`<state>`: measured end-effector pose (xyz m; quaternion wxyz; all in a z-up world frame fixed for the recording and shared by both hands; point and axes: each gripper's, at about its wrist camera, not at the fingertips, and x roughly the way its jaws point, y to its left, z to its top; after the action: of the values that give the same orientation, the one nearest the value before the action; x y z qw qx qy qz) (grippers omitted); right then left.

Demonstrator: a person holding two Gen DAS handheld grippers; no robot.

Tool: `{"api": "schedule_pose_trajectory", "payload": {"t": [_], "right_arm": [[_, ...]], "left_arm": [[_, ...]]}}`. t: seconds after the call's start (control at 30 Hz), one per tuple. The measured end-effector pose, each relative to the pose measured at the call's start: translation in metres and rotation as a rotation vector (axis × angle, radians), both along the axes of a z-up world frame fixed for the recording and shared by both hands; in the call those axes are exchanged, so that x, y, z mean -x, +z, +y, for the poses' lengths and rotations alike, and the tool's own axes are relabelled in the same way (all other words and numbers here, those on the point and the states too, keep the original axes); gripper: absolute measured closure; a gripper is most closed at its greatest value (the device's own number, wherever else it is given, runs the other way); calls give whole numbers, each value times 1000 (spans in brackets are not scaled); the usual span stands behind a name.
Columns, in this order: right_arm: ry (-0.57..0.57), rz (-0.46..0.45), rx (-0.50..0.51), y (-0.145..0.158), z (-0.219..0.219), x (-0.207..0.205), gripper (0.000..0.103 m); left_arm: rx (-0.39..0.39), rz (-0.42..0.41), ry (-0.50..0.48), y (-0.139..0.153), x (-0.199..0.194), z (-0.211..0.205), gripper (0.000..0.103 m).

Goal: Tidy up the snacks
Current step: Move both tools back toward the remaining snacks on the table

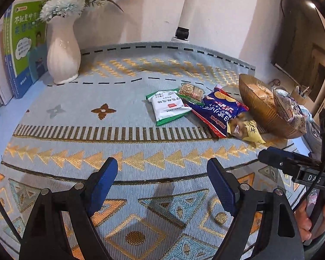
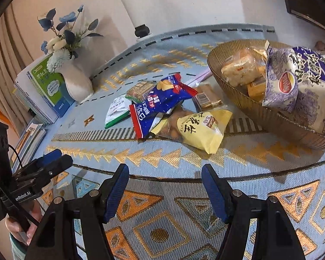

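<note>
Both grippers hung above the patterned tablecloth (image 1: 75, 117), the left gripper (image 1: 162, 182) and the right gripper (image 2: 165, 184) each with jaws spread wide and nothing between them. Ahead of the right jaws lay a loose heap of snacks: a yellow nut packet (image 2: 202, 130) nearest, a blue chip bag (image 2: 160, 106) overlapping it, a white-and-green packet (image 2: 117, 110) to the left, a cracker pack (image 2: 140, 91) behind and a small brown bar (image 2: 208, 98) towards the bowl. Further ahead and to the right stood a ribbed gold bowl (image 2: 260, 112), which held a wrapped bread (image 2: 240, 68), orange packets (image 2: 256, 88) and a big purple-and-white bag (image 2: 303, 80) leaning over its rim. Far left stood a white vase (image 1: 62, 52) beside books (image 1: 21, 49).
</note>
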<state>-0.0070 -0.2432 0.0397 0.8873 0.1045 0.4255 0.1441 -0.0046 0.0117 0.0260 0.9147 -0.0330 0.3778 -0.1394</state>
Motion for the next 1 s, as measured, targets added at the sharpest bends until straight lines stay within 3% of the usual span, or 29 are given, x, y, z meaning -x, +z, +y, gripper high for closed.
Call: {"api": "schedule_pose_trajectory", "payload": {"t": [0.17,0.3,0.4,0.5,0.57,0.63,0.77,0.83,0.93,1.0], "right_arm": [[-29,-12,19,2,-2,4,36],[-207,-65,46,10,-19,11,36],[-276,3,28,8,-30,3,36],[-279,90,-39,6,-37,-14,36],[-288,101,-55,5,-39,-22,36],[-284,99,-59,5,-38,-32,36],[-254,99,-62,-2,-30,-47,36],[-253,110,-71,-9,-32,-51,41],[-234,118,-112,-16,-39,-54,55],[-205,116,-105,-17,-37,-54,69]], "left_arm": [[-33,-8,-14,0,2,-7,20],[-59,14,-30,0,-2,-12,20],[-16,75,-71,10,-9,-18,22],[5,66,-107,35,-18,-32,22],[6,27,-142,48,-26,-45,22],[-11,4,-158,48,-34,-57,22],[-13,32,-195,32,-61,-85,22],[-27,24,-214,31,-69,-96,25],[-45,30,-249,27,-87,-112,40],[-53,44,-273,22,-95,-117,46]]}}
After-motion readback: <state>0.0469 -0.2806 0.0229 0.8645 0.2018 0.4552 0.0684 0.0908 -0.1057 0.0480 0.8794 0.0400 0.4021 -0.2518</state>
